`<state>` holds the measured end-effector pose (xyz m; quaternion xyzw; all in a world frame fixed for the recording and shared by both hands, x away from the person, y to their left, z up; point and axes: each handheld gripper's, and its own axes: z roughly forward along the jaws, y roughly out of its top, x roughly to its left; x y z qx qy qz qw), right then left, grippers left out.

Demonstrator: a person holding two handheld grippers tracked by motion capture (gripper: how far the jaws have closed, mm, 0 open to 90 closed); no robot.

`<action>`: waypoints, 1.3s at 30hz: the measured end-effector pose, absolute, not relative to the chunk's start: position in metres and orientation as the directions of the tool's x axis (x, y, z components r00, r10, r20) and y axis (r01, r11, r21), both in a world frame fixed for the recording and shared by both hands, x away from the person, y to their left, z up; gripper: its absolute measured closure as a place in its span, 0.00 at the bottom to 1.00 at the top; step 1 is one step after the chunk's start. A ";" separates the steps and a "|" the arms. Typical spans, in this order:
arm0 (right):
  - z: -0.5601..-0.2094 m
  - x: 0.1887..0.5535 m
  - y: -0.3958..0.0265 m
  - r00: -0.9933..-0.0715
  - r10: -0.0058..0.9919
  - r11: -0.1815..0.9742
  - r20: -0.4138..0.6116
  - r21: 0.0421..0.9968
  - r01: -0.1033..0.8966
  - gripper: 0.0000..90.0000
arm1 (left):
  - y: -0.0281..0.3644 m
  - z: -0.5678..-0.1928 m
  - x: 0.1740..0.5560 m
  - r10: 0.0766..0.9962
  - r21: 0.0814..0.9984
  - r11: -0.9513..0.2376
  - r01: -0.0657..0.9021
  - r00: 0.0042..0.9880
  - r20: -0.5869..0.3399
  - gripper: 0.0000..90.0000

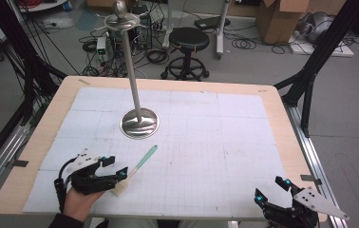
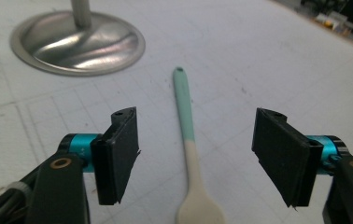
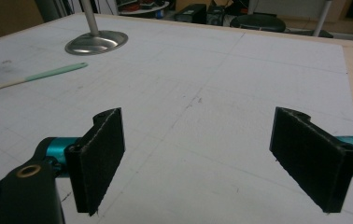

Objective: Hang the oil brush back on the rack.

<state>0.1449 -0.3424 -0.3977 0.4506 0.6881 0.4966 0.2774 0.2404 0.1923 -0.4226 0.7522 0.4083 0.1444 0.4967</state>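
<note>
Table (image 1: pixel 282 123): white gridded mat on a wooden top.

Stand (image 1: pixel 139 122): polished metal dish base with a tall post, far of centre.

Spatula (image 2: pixel 189 149): flat on the mat near the stand; mint handle, cream blade. Probably light, with a stiff handle and flexible blade; smooth, so grip mid-handle.

Left gripper (image 2: pixel 195 158): jaws apart, straddling the handle, not touching it.

Right gripper (image 3: pixel 212 158): jaws wide, empty.

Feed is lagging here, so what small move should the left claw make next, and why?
Probably ease the left claw down and close it on the spatula: its handle lies flat between the open jaws, untouched by either pad.
</note>
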 end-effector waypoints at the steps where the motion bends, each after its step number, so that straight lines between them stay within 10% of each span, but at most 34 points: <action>1: -0.397 0.145 -0.342 -0.442 0.895 0.102 0.065 0.934 0.344 0.19 | 0.189 -0.424 0.243 0.763 0.858 -0.194 0.476 0.623 -0.173 0.39; 39: -0.398 0.147 -0.343 -0.451 0.890 0.108 0.065 0.931 0.348 0.19 | 0.135 -0.437 0.269 0.810 0.700 -0.394 0.596 0.584 -0.041 0.89</action>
